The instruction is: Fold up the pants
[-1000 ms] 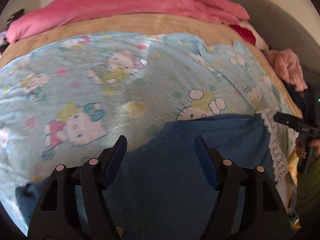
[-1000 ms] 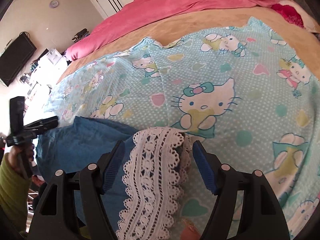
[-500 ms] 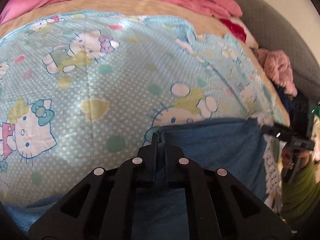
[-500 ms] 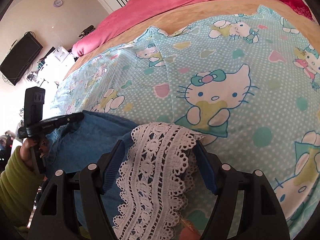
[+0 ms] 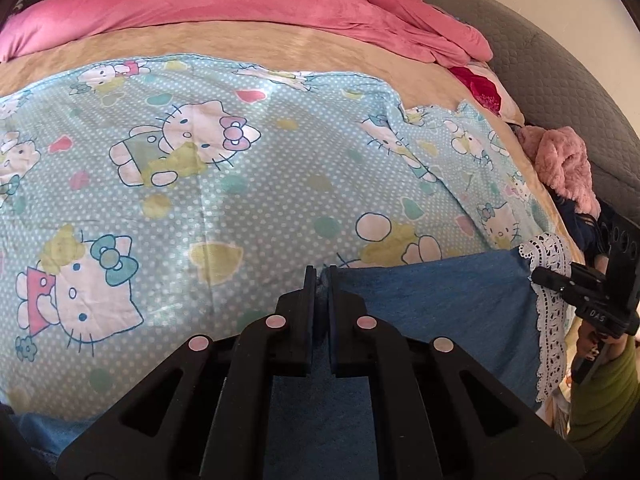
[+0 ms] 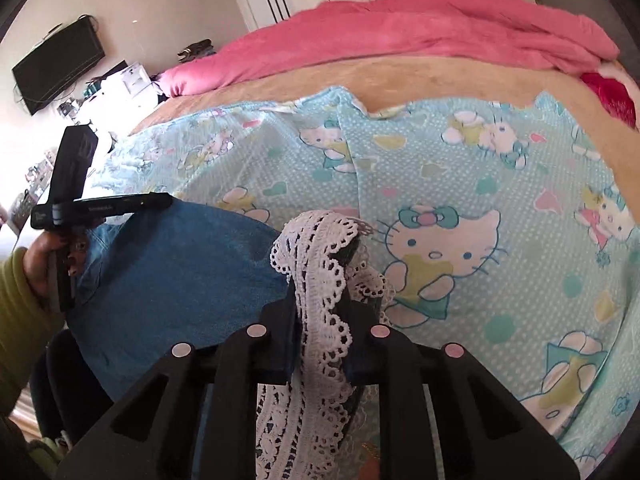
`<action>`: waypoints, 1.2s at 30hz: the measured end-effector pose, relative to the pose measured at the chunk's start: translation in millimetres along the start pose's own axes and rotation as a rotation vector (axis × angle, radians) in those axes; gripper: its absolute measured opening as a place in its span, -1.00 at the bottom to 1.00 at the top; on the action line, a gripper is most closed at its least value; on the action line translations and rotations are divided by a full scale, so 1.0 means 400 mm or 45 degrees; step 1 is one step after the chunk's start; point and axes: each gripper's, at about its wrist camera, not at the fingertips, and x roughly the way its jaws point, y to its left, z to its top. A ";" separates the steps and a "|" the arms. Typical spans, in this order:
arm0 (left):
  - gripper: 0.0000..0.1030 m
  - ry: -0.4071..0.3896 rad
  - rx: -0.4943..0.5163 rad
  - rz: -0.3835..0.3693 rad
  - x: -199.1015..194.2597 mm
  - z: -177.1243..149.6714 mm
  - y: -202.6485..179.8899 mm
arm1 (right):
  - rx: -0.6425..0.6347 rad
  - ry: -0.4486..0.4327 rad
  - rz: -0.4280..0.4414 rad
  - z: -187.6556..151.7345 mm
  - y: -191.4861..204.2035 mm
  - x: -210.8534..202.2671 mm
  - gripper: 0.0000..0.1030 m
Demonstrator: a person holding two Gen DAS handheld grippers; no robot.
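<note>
Bed with cartoon-cat sheet (image 5: 224, 208): blue denim pants (image 5: 432, 312) at near edge. Left gripper (image 5: 319, 280) jaws clamp plain corner, right gripper (image 6: 320, 280) just closed on white lace hem (image 6: 320, 320). I'd lift both, fold over.

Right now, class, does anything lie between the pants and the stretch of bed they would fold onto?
Nothing visible does. The blue pants are pinched by the left gripper and right gripper at the lace hem; only the flat cartoon sheet lies ahead.

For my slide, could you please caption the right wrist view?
Right gripper clamps the pants' white lace hem over a cartoon-cat sheet.
</note>
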 end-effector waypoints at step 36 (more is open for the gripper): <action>0.27 -0.181 -0.258 0.473 -0.310 -0.355 0.162 | 0.310 0.142 -0.004 -0.233 0.047 -0.085 0.15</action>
